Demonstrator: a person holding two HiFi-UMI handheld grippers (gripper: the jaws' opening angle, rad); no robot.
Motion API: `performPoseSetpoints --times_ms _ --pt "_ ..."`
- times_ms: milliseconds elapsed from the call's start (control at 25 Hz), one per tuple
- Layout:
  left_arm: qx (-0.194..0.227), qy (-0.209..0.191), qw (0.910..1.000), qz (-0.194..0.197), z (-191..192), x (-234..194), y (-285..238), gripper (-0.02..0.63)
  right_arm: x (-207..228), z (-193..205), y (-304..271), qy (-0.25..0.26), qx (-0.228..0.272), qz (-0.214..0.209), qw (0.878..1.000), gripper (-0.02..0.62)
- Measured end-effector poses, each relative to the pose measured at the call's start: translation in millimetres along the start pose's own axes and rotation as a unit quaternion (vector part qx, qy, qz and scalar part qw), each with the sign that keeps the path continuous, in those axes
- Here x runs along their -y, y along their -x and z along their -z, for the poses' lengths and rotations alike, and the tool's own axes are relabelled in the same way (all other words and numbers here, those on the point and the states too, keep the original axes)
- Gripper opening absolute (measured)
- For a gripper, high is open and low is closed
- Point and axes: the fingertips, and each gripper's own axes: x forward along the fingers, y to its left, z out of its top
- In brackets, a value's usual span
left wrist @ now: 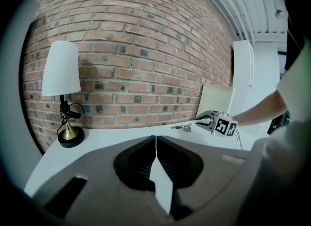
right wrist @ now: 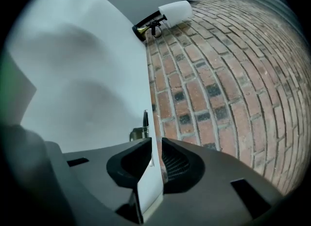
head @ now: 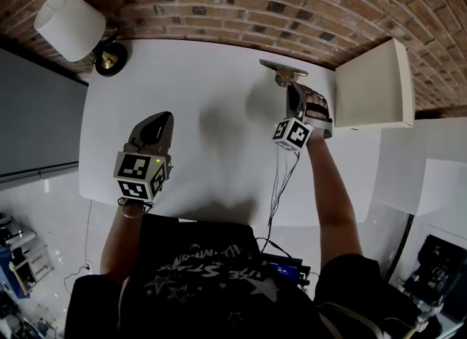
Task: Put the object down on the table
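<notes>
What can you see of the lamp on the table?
The lamp has a white tapered shade, a thin dark stem with a black cord looped at it, and a brass-looking dome on a round black foot. It stands upright at the white table's far left corner, close to the brick wall, apparently unlit. Only the table touches it.

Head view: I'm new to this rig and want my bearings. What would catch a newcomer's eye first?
The red brick wall behind the white table dominates, with a white-shaded lamp at the table's far left corner. The right claw points at a small metal object lying near the wall, jaws slightly apart; the left claw is shut above the table's left side.
</notes>
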Motion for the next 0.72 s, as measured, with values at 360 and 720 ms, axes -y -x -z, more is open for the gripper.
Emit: performPoseSetpoints --times_ms 360,720 --pt "0.031 -0.019 0.9978 0.056 -14.6 -6.6 29.7 0.021 32.7 -38.9 80.5 -0.109 -0.031 0.058 0.992 0.005" --pt "0.053 -0.04 0.9905 0.121 -9.9 -5.5 71.2 0.021 16.2 -84.3 158.0 -0.181 -0.065 0.076 0.978 0.003"
